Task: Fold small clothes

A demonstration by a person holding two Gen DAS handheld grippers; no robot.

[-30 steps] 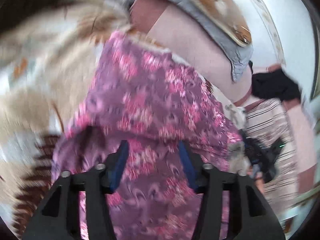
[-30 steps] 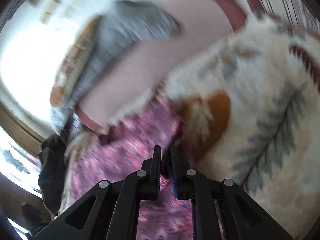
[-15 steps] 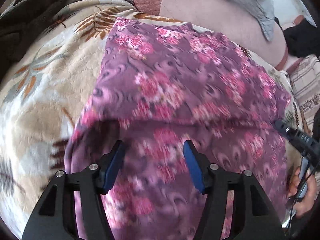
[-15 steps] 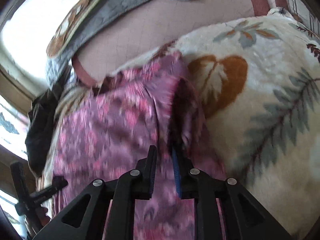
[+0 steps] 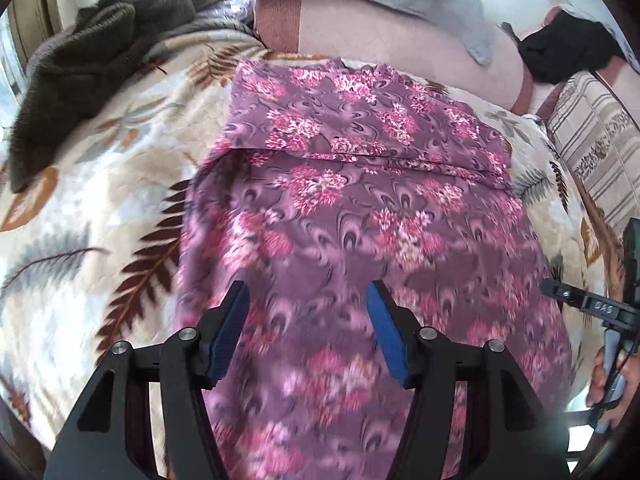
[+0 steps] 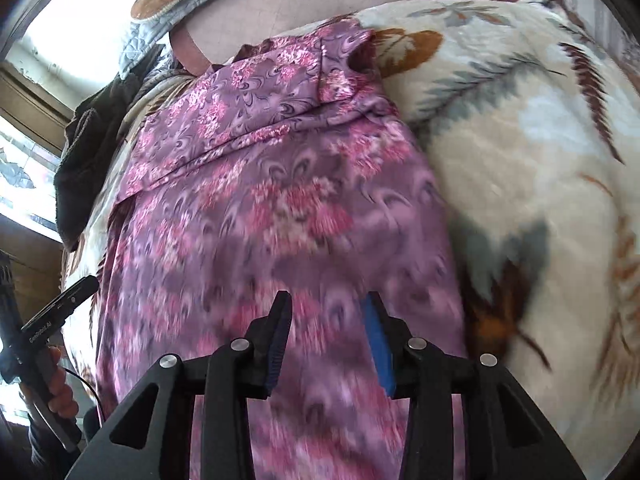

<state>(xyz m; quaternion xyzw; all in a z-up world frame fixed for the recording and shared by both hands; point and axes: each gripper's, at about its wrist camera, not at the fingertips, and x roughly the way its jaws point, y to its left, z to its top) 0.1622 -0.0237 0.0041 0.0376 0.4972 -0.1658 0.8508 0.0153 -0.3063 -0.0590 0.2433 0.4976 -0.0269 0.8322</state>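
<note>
A purple garment with pink flowers (image 5: 360, 208) lies flat on a cream leaf-patterned blanket (image 5: 100, 208). Its far part is folded over, with a fold edge running across it. My left gripper (image 5: 308, 336) is open and empty, hovering over the garment's near left part. My right gripper (image 6: 328, 344) is open and empty over the garment (image 6: 260, 208) near its right edge. The right gripper's body shows at the right edge of the left wrist view (image 5: 612, 312), and the left one at the left edge of the right wrist view (image 6: 44, 332).
A dark brown knitted garment (image 5: 80, 68) lies at the blanket's far left. A pink cushion (image 5: 384, 36) with a grey quilted cover (image 5: 452, 8) sits behind. A black cloth (image 5: 568, 52) and a striped fabric (image 5: 596, 144) are at the far right.
My right gripper has opened and let go of the garment's edge. Both grippers have drawn back toward me, and the garment's far part now lies folded flat.
</note>
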